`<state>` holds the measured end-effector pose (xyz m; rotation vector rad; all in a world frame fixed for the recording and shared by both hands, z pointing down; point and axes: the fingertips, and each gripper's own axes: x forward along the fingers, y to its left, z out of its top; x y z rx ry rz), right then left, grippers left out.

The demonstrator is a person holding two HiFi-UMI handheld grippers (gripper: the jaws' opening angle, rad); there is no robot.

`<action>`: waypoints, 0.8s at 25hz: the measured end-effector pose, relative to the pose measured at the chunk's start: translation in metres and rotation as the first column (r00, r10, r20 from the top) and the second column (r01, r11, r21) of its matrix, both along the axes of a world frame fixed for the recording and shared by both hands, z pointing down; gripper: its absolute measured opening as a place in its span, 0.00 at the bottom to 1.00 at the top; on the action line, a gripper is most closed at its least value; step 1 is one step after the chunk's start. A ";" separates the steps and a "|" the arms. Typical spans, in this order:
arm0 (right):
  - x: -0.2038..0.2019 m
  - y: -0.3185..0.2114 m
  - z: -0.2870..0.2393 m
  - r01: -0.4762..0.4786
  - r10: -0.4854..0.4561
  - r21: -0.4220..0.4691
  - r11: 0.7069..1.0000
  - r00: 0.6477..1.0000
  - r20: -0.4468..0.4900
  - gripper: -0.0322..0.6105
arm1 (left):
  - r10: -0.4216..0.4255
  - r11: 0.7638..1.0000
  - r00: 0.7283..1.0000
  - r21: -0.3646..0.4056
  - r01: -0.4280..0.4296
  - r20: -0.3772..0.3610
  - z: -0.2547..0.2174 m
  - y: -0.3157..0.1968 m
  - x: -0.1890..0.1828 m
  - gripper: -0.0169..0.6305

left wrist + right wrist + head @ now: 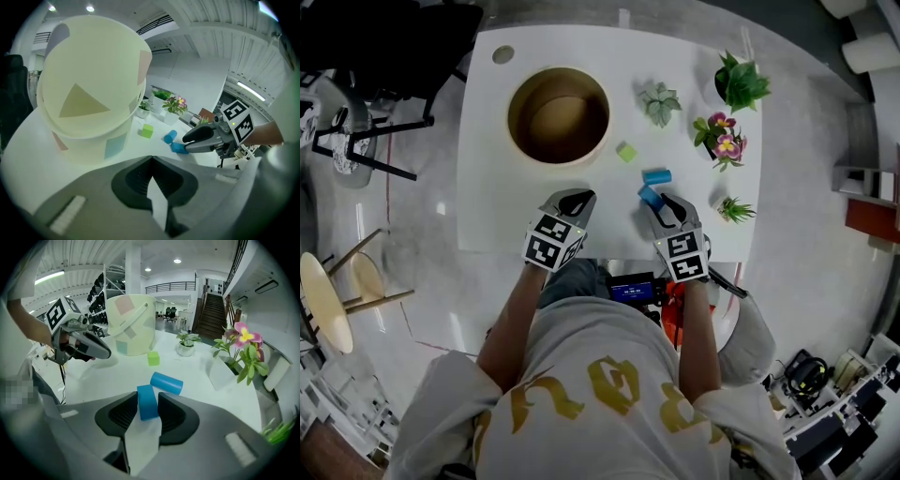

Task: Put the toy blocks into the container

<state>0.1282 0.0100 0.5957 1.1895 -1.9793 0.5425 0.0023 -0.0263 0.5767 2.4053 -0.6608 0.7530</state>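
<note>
A blue rectangular block (147,401) lies on the white table (487,187) between the jaws of my right gripper (654,199), which stand close along both its sides without visibly pressing it. Just beyond lies a blue cylinder (166,383), and further off a green cube (153,358). The head view shows the same block (650,196), cylinder (656,175) and cube (625,152). The round cream container (511,117) stands at the back left with nothing visible inside. My left gripper (572,199) hangs over the table in front of the container, its jaws together and empty.
Several small potted plants stand at the table's right and back: a succulent (660,101), a leafy plant (739,82), a pink flower (722,136) and a tiny plant (733,208). The table's near edge runs just under both grippers. Chairs (337,291) stand on the floor to the left.
</note>
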 end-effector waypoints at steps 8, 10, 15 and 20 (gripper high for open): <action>0.001 -0.015 -0.004 0.006 -0.005 0.017 1.000 1.000 -0.025 0.31 | -0.014 1.000 1.000 -0.012 0.014 -0.006 0.005 -0.008 -0.004 0.03; 0.001 -0.018 -0.005 0.007 -0.007 0.016 1.000 1.000 -0.027 0.31 | -0.016 1.000 1.000 -0.016 0.016 -0.008 0.006 -0.010 -0.005 0.03; -0.006 -0.013 0.003 0.038 -0.039 -0.022 0.999 0.999 -0.023 0.32 | -0.024 0.999 1.000 -0.029 0.023 -0.015 0.006 -0.013 -0.007 0.03; -0.006 -0.014 0.004 0.038 -0.038 -0.027 0.999 0.999 -0.012 0.33 | -0.030 0.999 0.999 -0.038 0.030 -0.018 0.009 -0.016 -0.010 0.03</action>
